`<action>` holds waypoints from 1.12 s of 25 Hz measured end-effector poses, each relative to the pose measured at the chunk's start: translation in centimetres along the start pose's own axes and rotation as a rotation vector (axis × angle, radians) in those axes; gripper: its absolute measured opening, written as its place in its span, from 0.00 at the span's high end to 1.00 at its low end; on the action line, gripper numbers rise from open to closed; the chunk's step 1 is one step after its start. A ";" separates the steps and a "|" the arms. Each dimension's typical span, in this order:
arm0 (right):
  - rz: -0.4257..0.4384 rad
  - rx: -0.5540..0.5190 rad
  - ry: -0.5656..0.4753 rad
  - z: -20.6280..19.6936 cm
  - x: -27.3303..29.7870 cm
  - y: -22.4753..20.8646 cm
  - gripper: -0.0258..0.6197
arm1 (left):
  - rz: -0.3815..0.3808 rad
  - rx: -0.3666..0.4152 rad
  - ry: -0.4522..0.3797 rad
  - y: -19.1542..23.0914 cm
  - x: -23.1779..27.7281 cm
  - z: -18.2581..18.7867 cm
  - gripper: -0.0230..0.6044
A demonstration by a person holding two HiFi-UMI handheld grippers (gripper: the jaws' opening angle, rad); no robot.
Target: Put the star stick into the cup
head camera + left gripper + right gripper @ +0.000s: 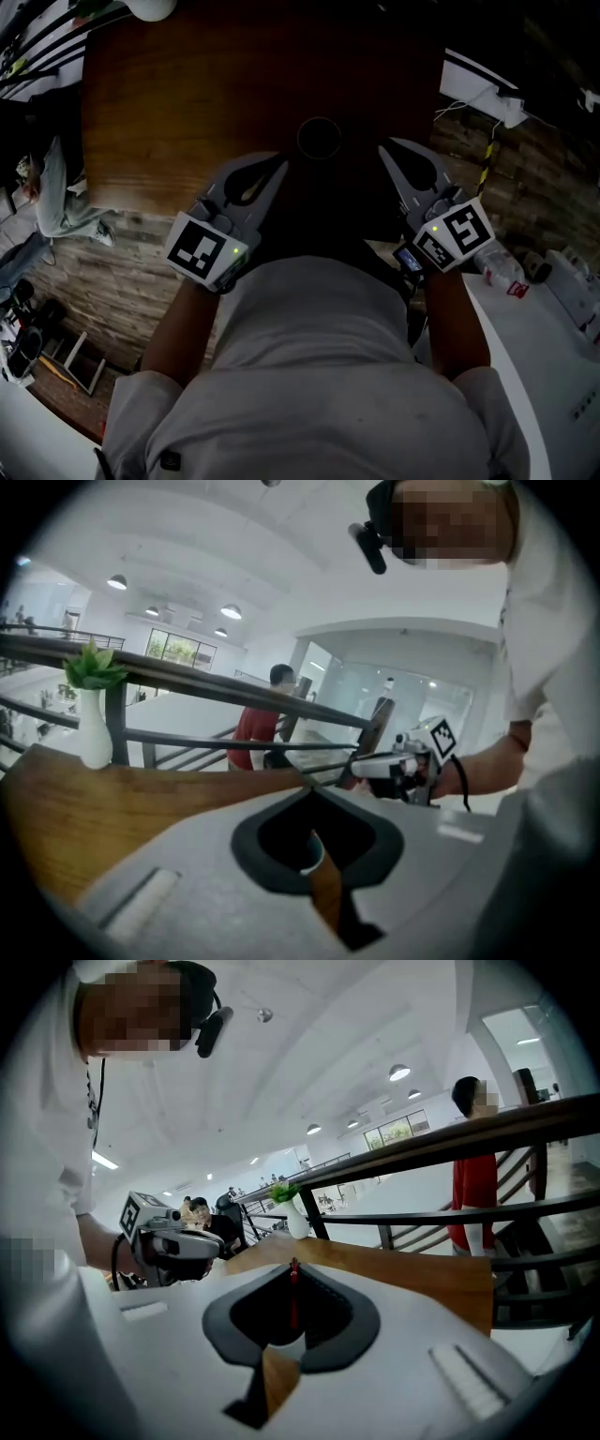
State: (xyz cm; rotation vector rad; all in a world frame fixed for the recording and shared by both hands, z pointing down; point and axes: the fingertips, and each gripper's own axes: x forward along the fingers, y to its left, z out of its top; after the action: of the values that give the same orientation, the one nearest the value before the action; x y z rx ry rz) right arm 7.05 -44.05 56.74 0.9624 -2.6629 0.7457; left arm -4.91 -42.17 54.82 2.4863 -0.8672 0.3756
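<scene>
Components in view: two grippers, one cup, one stick, one table.

Left gripper (280,163): held over the near edge of the wooden table (178,103), pointing inward. In the left gripper view its two jaws are closed, tips touching, with nothing between them. One marker cube (202,246) sits at its rear.

Right gripper (383,145): mirrored position on the other side, also pointing inward, with one marker cube (457,232). In the right gripper view its two jaws meet at the tips, leaving only the hollow behind them.

Cup (319,138): one, upright on the table, ahead of and between the two sets of jaw tips, touching neither. It looks white in both gripper views, seen through each hollow.

Stick (293,1297): one, thin and red, visible in the right gripper view only. It stands upright in line with the tip seam, and its lower end reaches the mouth of the cup. Whether the tips pinch its top, or it stands in the cup beyond them, cannot be determined. The star end is too small to make out.

Surroundings:
- One white vase (94,738) holding a green plant (94,666), at the table's far edge.
- One dark railing (206,684) behind the table.
- One person in a red top (251,738) beyond the railing.
- One clear bottle (495,267) on a white surface (534,366) beside the right gripper.
</scene>
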 end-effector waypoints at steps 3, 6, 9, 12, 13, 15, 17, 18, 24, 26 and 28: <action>-0.004 0.008 0.012 -1.0 0.9 -0.3 0.92 | 0.007 -0.005 0.012 0.8 0.3 -0.8 0.96; -0.004 0.012 0.025 -2.0 1.4 -0.5 0.92 | 0.014 -0.007 0.011 1.6 0.6 -1.3 0.96; -0.002 0.019 0.038 -2.9 1.6 -0.6 0.92 | 0.010 -0.012 0.024 1.7 0.8 -2.0 0.96; -0.003 0.025 0.044 -3.5 1.9 -0.8 0.92 | 0.004 -0.015 0.026 1.8 1.1 -2.3 0.96; -0.003 0.026 0.046 -3.7 1.9 -0.8 0.92 | 0.000 -0.015 0.022 1.8 1.2 -2.3 0.96; -0.003 0.028 0.050 -4.0 1.9 -0.9 0.92 | -0.011 -0.015 0.008 1.5 1.5 -2.2 0.96; -0.006 0.028 0.052 -4.0 1.8 -1.0 0.92 | -0.016 -0.025 0.001 1.4 1.7 -2.1 0.96; -0.007 0.026 0.054 -4.0 1.9 -1.0 0.92 | -0.015 -0.029 -0.001 1.4 1.7 -2.0 0.96; -0.016 0.017 0.074 -4.1 2.0 -0.5 0.86 | -0.013 -0.026 0.012 1.5 0.7 -2.2 0.96; -0.025 0.007 0.069 -3.7 1.7 -0.5 0.85 | -0.012 -0.022 0.002 1.3 0.3 -1.8 0.96; -0.032 -0.006 0.062 -3.1 1.4 -0.3 0.84 | -0.009 -0.007 -0.003 1.1 -0.2 -1.5 0.96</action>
State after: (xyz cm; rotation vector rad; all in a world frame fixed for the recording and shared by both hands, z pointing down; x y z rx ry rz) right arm 6.31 -43.37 59.96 0.9622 -2.5889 0.7483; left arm -5.87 -42.04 56.43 2.4842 -0.8564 0.3644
